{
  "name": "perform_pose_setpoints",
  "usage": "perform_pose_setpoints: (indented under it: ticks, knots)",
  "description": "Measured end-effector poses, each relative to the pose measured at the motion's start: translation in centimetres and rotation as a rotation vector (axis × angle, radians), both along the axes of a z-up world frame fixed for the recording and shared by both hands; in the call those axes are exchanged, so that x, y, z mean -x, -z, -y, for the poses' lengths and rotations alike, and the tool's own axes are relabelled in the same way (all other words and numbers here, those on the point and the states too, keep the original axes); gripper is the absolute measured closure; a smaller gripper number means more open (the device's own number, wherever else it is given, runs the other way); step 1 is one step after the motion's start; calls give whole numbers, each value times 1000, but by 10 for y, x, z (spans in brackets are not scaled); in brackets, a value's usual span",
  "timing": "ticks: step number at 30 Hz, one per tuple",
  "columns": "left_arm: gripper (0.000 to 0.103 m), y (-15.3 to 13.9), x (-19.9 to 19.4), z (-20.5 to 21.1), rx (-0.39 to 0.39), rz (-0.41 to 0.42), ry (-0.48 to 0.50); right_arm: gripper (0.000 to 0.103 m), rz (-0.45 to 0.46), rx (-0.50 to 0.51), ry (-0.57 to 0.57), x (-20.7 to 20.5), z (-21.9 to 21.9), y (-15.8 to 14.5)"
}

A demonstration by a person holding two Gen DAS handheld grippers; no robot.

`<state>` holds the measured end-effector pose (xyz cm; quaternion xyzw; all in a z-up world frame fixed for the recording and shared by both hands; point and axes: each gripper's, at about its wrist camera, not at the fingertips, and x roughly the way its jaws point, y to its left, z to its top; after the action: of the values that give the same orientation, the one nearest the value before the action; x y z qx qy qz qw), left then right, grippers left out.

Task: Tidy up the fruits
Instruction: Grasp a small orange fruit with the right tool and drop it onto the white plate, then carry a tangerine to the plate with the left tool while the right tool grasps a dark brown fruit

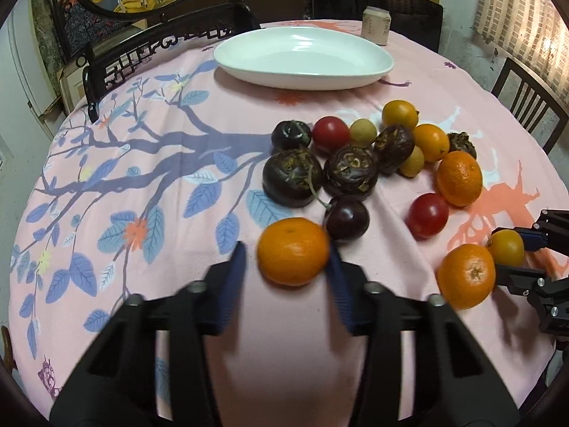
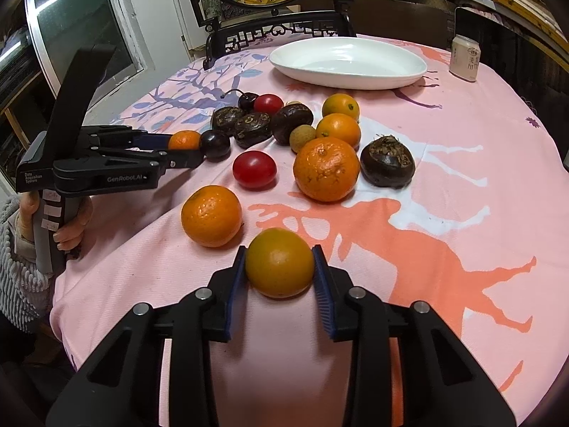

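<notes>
The white plate (image 1: 302, 60) is taken as the landmark; it stands bare at the far side of the surface (image 1: 142, 163), which is covered by a pink cloth, and a small can (image 1: 376, 25) is seen just beyond its rim. All the fruit is found on the near side of the plate, apart from it.

A mandarin (image 1: 293, 251) is bracketed by the left tool (image 1: 286, 252). In the left wrist view the right blue pad touches the peel, while a thin strip of cloth shows between the left pad and the fruit; that picture is blurred, so a firm squeeze cannot be confirmed there. In the right wrist view the same mandarin appears pinched at the tips. The jaws are narrow, and a grip on the fruit is judged likely. A dark cherry (image 1: 346, 217) sits touching the mandarin on its plate side.

A yellow-orange round fruit (image 2: 280, 262), perhaps a small orange, is clamped by the right tool (image 2: 280, 265), with both pads pressed against its sides. Another mandarin (image 2: 211, 216) lies just beside it.

From both tools the plate lies straight ahead, beyond the cluster of dark fruits and cherry tomatoes. Both held fruits are round, so no long axis matters. The left tool is judged slightly nearer the plate.
</notes>
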<state>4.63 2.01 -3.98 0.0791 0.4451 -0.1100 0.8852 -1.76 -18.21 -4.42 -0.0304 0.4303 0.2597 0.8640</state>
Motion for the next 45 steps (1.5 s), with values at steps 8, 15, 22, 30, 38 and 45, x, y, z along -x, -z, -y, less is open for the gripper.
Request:
perform_pose_setpoints:
  ticks: [8, 15, 22, 30, 38, 45]
  knots:
    - [65, -20, 1, -1, -46, 50, -29, 68, -1, -70, 20, -9, 13, -16]
    - [64, -76, -80, 1, -1, 133, -126, 68, 107, -91, 104, -106, 2, -75]
    - [52, -56, -158, 19, 51, 99, -143, 67, 16, -134, 197, -218, -4, -44]
    - [26, -47, -168, 27, 42, 137, -116, 57, 67, -132, 205, -222, 0, -39]
    - [27, -19, -128, 6, 39, 9, -57, 57, 81, -143, 205, -213, 5, -45]
    - [36, -8, -126, 5, 54, -34, -50, 57, 86, -168, 207, -206, 12, -50]
